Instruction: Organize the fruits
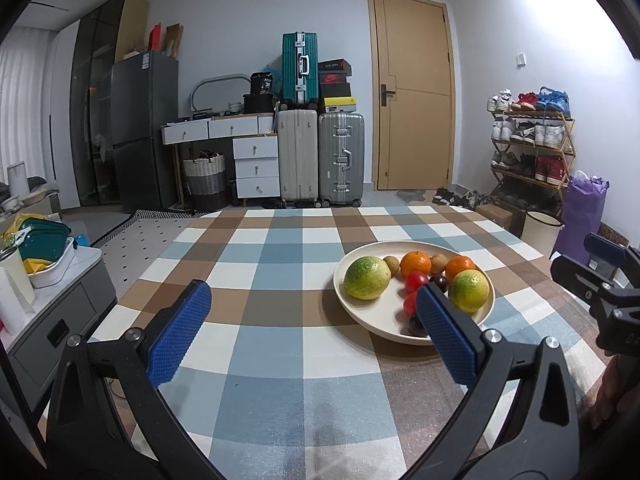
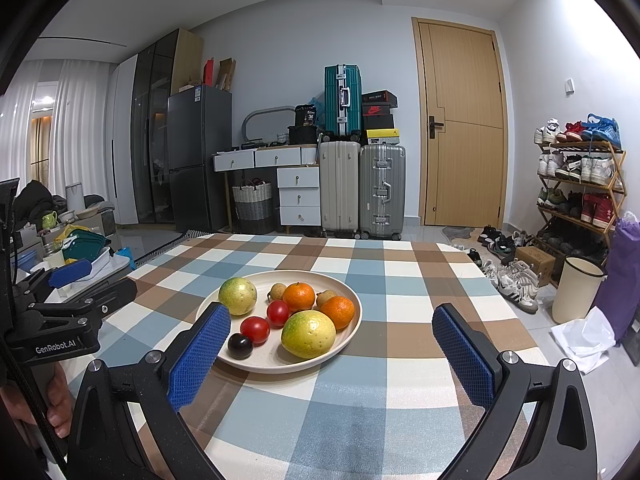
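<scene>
The plate [image 2: 352,308] sits on the checked cloth [image 2: 360,400], at the middle of the table, and all the fruit in view lies in it. In the right wrist view: a green-yellow fruit [image 2: 237,295] at 10 o'clock, another [image 2: 308,334] at 5, two oranges [image 2: 299,296] [image 2: 339,311] from 12 to 3, two brown fruits [image 2: 277,291] [image 2: 325,298] beside them, two tomatoes [image 2: 278,313] [image 2: 255,330] near the centre, and a dark plum [image 2: 240,345] at 7. In the left view one more dark fruit [image 1: 439,281] shows between the tomato and the orange.

No fruit lies on the cloth, so this fits either a plate just filled or one waiting to be sorted out by kind; the pictures do not settle which.

The left gripper [image 1: 316,332] is spread wide and holds nothing, at 7 o'clock of the plate; the right gripper [image 2: 332,356], equally wide and bare, hangs at 6.

If a fruit is to be lifted, I judge the small round ones will roll: close on them across the middle, gently, from above.
</scene>
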`<state>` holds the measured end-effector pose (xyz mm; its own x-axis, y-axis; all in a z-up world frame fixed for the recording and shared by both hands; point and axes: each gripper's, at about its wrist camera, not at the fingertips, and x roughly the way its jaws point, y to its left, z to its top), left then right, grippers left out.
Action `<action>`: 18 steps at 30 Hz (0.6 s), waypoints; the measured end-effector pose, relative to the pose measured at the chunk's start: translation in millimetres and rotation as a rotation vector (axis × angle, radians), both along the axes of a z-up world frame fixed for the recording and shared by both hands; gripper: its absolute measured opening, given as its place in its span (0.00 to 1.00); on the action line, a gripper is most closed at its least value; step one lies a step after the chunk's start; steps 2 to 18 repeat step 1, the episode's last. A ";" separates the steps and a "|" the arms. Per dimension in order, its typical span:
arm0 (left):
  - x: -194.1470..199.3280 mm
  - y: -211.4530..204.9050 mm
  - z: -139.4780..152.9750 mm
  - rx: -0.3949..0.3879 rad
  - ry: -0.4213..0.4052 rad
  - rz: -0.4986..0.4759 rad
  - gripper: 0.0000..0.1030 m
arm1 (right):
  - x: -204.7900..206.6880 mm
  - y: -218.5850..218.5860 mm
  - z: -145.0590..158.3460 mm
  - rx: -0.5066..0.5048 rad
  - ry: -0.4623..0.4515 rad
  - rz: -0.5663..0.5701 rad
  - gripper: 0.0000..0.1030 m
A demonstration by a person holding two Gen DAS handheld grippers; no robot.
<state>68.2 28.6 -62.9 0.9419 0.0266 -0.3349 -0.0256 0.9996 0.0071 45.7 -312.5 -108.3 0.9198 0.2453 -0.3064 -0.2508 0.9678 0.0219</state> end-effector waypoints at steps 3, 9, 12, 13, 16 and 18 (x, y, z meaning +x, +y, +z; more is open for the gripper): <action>0.5 0.0 -0.2 0.001 0.001 -0.002 0.99 | 0.3 -0.2 -0.1 0.000 -0.001 0.000 1.00; 0.5 0.0 -0.2 0.001 0.001 -0.002 0.99 | 0.3 -0.2 -0.1 0.000 -0.001 0.000 1.00; 0.5 0.0 -0.2 0.001 0.001 -0.002 0.99 | 0.3 -0.2 -0.1 0.000 -0.001 0.000 1.00; 0.5 0.0 -0.2 0.001 0.001 -0.002 0.99 | 0.3 -0.2 -0.1 0.000 -0.001 0.000 1.00; 0.5 0.0 -0.2 0.001 0.001 -0.002 0.99 | 0.3 -0.2 -0.1 0.000 -0.001 0.000 1.00; 0.5 0.0 -0.2 0.001 0.001 -0.002 0.99 | 0.3 -0.2 -0.1 0.000 -0.001 0.000 1.00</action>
